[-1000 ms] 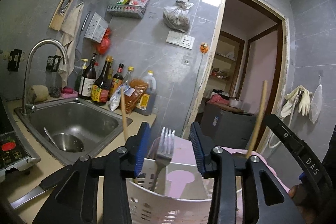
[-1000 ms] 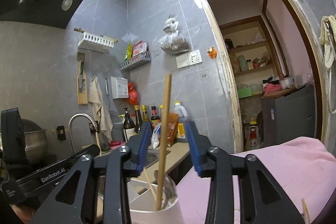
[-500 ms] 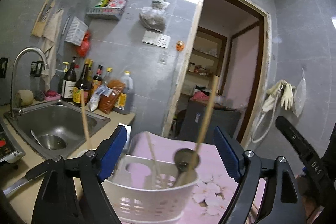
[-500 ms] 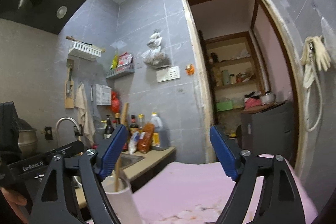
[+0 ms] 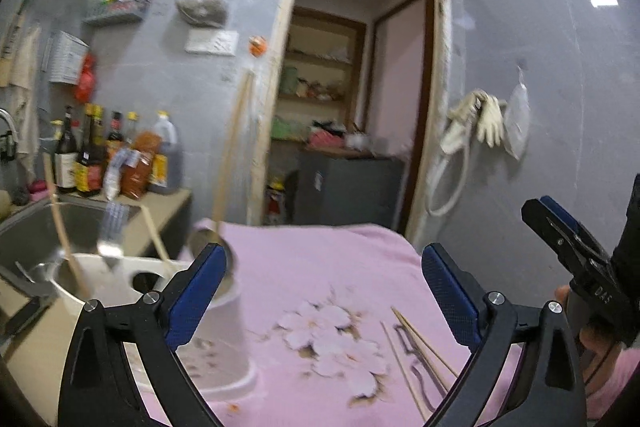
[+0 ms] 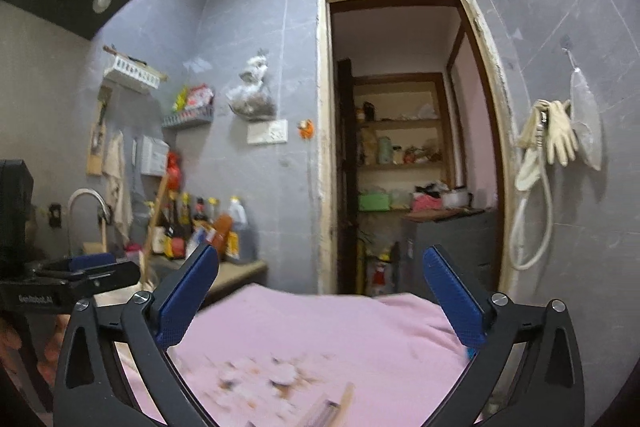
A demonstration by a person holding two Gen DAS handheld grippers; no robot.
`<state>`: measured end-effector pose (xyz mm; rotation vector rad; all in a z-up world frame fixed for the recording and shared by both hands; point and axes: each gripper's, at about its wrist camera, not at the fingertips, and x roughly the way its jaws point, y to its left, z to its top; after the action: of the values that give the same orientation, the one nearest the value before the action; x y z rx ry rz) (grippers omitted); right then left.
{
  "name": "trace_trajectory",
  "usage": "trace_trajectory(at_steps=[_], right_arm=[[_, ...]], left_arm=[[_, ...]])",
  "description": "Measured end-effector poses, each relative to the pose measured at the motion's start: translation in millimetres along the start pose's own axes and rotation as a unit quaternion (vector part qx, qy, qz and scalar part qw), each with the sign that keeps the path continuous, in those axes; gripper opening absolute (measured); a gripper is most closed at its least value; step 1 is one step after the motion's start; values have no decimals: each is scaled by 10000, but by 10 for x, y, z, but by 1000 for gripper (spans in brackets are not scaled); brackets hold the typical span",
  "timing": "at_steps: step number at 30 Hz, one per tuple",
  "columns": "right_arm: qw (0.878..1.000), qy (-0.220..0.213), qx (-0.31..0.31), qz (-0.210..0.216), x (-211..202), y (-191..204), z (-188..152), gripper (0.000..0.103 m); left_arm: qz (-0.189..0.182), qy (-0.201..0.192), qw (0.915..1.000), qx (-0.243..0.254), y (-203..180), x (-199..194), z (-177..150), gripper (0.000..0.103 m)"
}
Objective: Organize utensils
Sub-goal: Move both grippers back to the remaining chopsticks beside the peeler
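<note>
From the left wrist, the left gripper [image 5: 322, 291] is opening wide with nothing between its jaws, the white holder [image 5: 224, 339] with its ladle [image 5: 212, 239] and fork [image 5: 110, 227] just left of it on the pink-clothed table [image 5: 340, 255]; a sideways sweep could tip that top-heavy holder. From the right wrist, the right gripper [image 6: 320, 301] is likewise opening and empty above the cloth, and the chopsticks [image 5: 416, 355] beside the peeler [image 5: 416, 367] lie flat, so a shallow pinch may snag the cloth or scatter them.

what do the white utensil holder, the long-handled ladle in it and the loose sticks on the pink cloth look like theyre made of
White utensil holder: looks like moulded plastic, matt and opaque, with round cut-outs in its top.
Long-handled ladle: pale tan handle, likely wood or bamboo; the bowl is grey and shiny, probably metal, though blurred.
Loose sticks on the pink floral cloth: thin, straight, pale tan, probably bamboo or wooden chopsticks.
</note>
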<state>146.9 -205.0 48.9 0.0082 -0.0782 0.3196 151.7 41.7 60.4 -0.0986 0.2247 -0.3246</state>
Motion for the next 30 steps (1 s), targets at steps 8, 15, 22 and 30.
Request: trace_trajectory(at_steps=[8, 15, 22, 30], right_arm=[[9972, 649, -85, -360, -68, -349, -230, 103], [9912, 1238, 54, -456, -13, -542, -469, 103], [9797, 1978, 175, -269, 160, -655, -677, 94], [9643, 2641, 138, 107, 349, -633, -801, 52]], left_arm=[[-296, 665, 9967, 349, -356, 352, -256, 96], [-412, 1328, 9889, 526, -519, 629, -540, 96], [-686, 2023, 9759, 445, -561, 916, -634, 94], [-1044, 2834, 9530, 245, -517, 1260, -716, 55]])
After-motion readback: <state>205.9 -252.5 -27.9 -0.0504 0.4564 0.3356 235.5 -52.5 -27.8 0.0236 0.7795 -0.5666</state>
